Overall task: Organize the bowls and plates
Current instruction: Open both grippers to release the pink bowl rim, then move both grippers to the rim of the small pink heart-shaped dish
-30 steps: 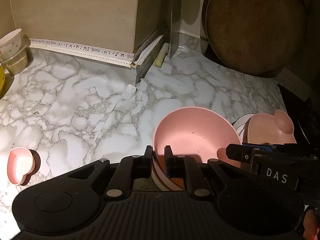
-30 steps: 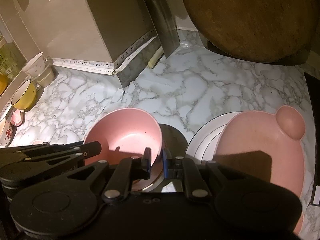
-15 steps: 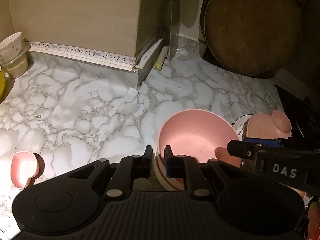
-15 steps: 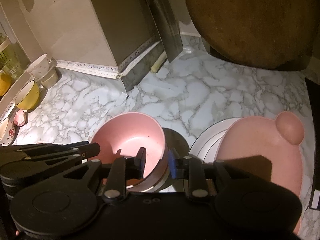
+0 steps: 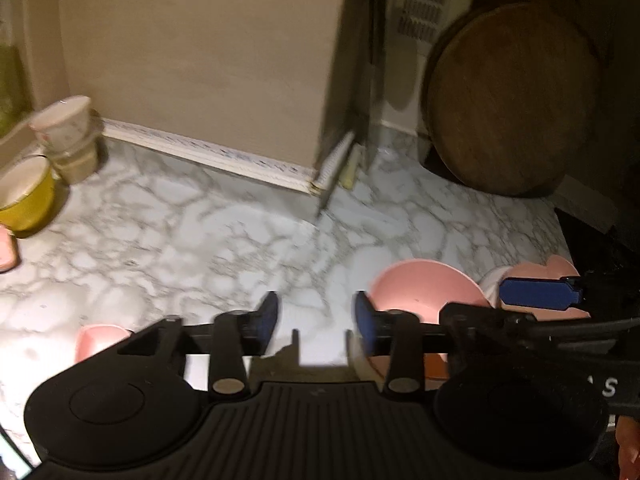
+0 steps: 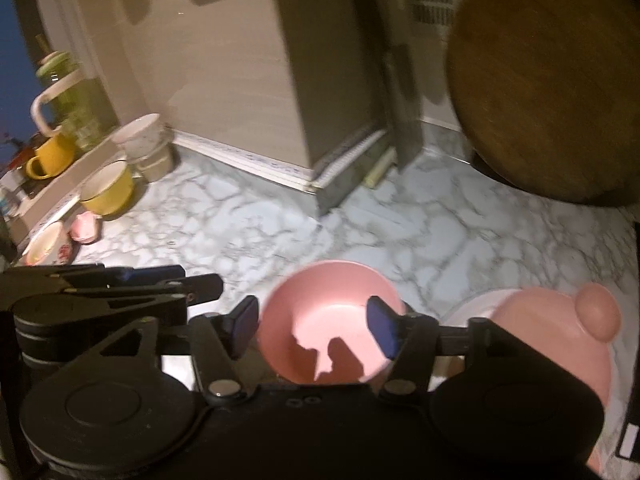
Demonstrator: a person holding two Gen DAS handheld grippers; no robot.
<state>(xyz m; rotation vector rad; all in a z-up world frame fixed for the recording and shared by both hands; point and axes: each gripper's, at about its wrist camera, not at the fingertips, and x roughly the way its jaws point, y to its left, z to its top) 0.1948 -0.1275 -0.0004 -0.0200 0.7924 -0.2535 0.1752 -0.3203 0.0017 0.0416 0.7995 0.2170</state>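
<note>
Left gripper (image 5: 316,316): fingers stand apart, having just been opening; only bare marble bench (image 5: 168,240) is seen between the blue pads, nothing gripped. The pink bowl (image 5: 424,290) lies at lower right of the left wrist view, just beside the right-hand finger, apparently clear of it.

Right gripper (image 6: 314,330): fingers also spread, having just been opening. In the right wrist view the pink bowl (image 6: 332,312) sits at lower centre, between the two pads; the frame is blurred, and no pad is seen pressing on the rim. The bowl rests on the bench (image 6: 248,236).

At lower right of the right wrist view a pink plate with a round ear (image 6: 560,336) is noted, lying on a white plate (image 6: 476,304) whose edge shows at its left. Both are just beside the bowl.

Along the left edge of the same view: a yellow cup (image 6: 107,190), stacked pale cups (image 6: 146,148), a small pink dish (image 6: 86,228) and a small red-and-white dish (image 6: 48,244). A round wooden board (image 6: 548,80) leans at upper right. The left gripper is seen at middle left of that view.

A small pink dish at lower left (image 5: 100,342) is recorded in the left wrist view, partly hidden by the gripper body.
</note>
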